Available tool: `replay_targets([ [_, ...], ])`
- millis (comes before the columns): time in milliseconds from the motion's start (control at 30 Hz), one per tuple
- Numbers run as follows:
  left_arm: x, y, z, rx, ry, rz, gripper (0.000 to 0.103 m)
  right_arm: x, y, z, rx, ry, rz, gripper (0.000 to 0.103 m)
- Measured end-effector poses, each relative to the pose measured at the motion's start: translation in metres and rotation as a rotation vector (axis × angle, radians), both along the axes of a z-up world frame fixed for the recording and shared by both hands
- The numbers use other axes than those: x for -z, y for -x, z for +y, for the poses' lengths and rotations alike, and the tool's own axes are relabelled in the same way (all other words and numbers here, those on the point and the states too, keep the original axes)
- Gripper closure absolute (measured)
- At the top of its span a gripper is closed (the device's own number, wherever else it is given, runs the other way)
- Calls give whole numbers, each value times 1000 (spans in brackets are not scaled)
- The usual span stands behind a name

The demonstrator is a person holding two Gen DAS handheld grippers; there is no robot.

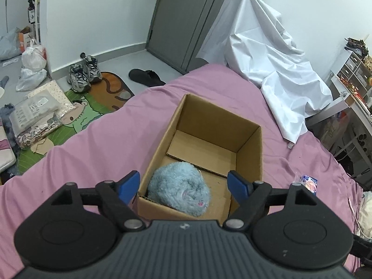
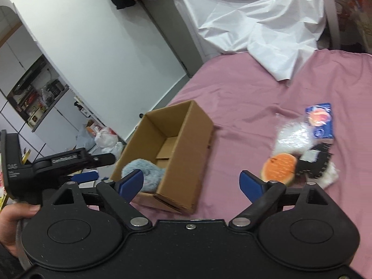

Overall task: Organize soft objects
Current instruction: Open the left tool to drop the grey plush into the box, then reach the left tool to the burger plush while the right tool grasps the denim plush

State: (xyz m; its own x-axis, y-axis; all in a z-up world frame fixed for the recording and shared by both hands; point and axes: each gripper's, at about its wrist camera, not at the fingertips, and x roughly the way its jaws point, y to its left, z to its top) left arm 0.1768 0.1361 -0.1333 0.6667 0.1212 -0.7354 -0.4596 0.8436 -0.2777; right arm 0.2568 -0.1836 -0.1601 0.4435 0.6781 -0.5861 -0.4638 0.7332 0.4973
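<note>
An open cardboard box (image 1: 248, 153) stands on the pink bed. A fluffy blue plush (image 1: 180, 189) lies inside it at the near end. My left gripper (image 1: 183, 184) is open above the box's near edge, its blue fingers either side of the plush, not touching it. In the right wrist view the box (image 2: 186, 144) and plush (image 2: 148, 174) are at centre left. My right gripper (image 2: 191, 184) is open and empty over the bed. To its right lie an orange round soft toy (image 2: 279, 168), a clear-wrapped white item (image 2: 293, 139) with a blue card (image 2: 322, 121), and a black item (image 2: 312, 165).
A white sheet (image 1: 262, 53) drapes over something at the bed's far end. The floor at left holds shoes (image 1: 83, 73), a cartoon mat (image 1: 93, 109), plastic bags and packets. A desk with drawers (image 1: 353, 74) stands at right. The left gripper's body (image 2: 58, 162) shows at left.
</note>
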Motion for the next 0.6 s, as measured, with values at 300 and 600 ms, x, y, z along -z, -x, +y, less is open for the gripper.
replay_targets([
  [300,-7,7,-34,56,-26,-26,21,7,1,-37,78,26,2,8],
  [600,-7,10,-74,125,-14,-24,20,10,12,-64,128,82,-38,2],
])
